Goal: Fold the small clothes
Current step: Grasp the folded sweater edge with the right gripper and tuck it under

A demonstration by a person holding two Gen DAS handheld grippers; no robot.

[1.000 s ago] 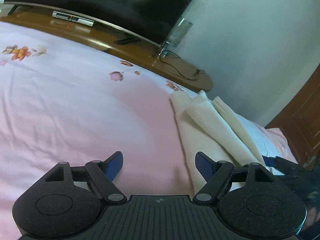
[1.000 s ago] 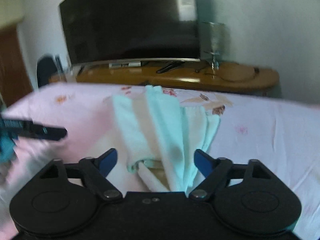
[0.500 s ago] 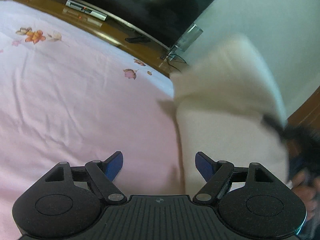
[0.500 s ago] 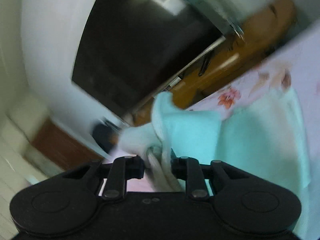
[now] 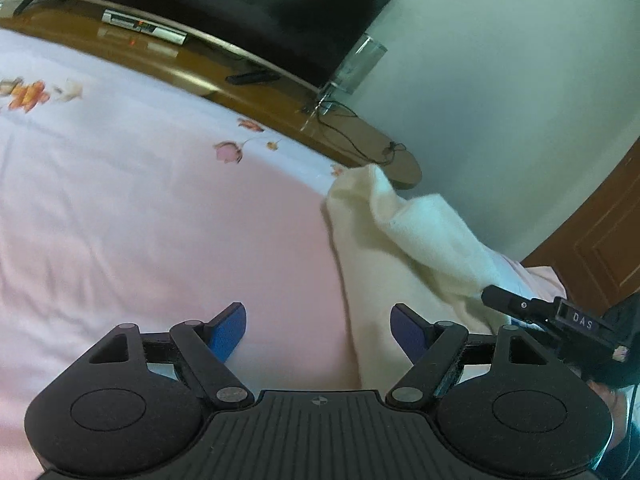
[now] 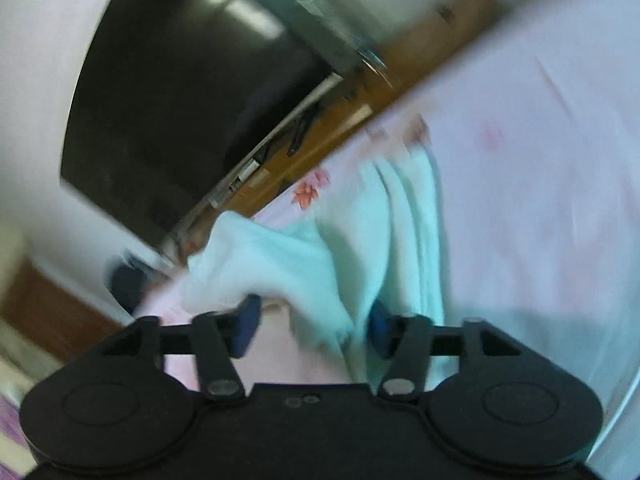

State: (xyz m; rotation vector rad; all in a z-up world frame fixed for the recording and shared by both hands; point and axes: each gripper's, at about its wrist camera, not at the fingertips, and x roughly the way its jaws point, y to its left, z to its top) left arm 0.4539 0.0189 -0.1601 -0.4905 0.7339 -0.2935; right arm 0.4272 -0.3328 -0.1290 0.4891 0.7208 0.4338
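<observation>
Left claw point(image 5: 318, 330): jaws wide apart, nothing between them, held over the pink floral bedsheet point(image 5: 140, 220). The small pale garment point(image 5: 400, 248) lies on the bed to its right, one edge raised in a fold. Right claw point(image 6: 312, 326): jaws opening, a fold of the garment point(image 6: 316, 272) between them; this view is blurred, but the pads appear clear of the cloth. A television point(image 5: 248, 4) stands on the wooden surface point(image 5: 240, 92) beyond the bed. No containers seen.

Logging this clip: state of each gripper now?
Left gripper: open, empty.
Right gripper: opening, garment loose between its jaws.
</observation>
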